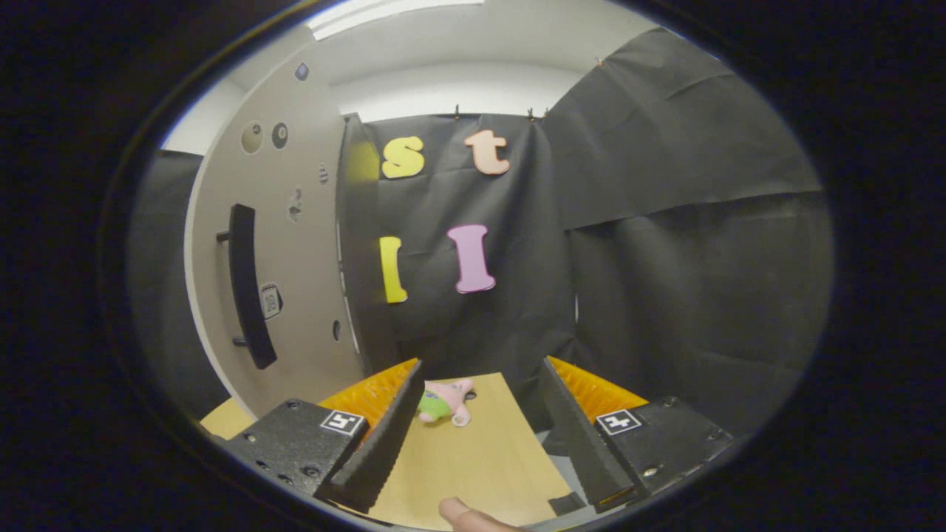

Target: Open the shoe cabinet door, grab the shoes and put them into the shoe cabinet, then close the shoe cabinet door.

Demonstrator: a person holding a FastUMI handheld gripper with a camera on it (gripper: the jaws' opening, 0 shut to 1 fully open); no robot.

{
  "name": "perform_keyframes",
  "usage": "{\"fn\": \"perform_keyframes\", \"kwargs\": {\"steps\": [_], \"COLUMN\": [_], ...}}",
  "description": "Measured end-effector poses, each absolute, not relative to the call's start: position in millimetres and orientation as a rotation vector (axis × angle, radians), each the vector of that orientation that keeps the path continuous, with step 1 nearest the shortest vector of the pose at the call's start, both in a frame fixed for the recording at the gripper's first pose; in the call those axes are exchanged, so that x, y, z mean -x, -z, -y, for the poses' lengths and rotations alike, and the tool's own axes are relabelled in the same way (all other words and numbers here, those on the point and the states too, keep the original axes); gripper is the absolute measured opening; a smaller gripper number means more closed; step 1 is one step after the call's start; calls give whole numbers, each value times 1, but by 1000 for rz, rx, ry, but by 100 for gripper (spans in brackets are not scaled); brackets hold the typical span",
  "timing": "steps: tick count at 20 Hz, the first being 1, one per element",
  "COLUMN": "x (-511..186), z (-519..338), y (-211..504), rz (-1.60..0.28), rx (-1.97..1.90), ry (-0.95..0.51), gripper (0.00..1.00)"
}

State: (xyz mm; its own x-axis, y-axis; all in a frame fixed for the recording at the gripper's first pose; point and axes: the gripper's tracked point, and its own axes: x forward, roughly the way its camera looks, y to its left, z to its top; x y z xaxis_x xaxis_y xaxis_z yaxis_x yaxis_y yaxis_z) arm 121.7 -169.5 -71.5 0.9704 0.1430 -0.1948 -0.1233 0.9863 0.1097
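Gripper (480, 377) hangs above a light wooden table (473, 473), its fingers spread wide apart with nothing between the pads. Between the fingers, close to the left one, a small pink toy (447, 403) with a green patch lies on the table; whether it is the shoe to be stored I cannot tell. It touches neither finger as far as shows.

Cabinet (284, 244), pale grey, stands beyond the left finger, at the table's far left. Door looks shut, flat face toward the camera. A dark vertical handle (247, 284) sits on the door on two short posts. A few small round marks and a little tag dot the door face; too small to make out.

Black cloth wall (665, 236) hangs behind the table and runs off to the right of the cabinet. White ceiling (443, 44) above it.

Fingertip (462, 513) of a person pokes in at the near edge of the table, between the finger bases.
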Motion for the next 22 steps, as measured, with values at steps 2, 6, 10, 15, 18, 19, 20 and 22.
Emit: {"fn": "perform_keyframes", "kwargs": {"steps": [2, 6, 10, 15, 18, 19, 20, 22], "x": [-120, -109, -98, -94, -89, -87, -85, -82], "z": [141, 90, 82, 66, 49, 43, 37, 22], "y": [68, 65, 56, 59, 64, 64, 65, 64], "rz": [-188, -177, -115, -121, -129, -132, -131, -120], "rx": [-72, 1, 128, 96, 34, 18, 15, 33], "ry": [-177, -240, -170, -183, -246, -262, -275, -295], "gripper": [100, 100, 96, 93, 93, 93, 94, 93]}}
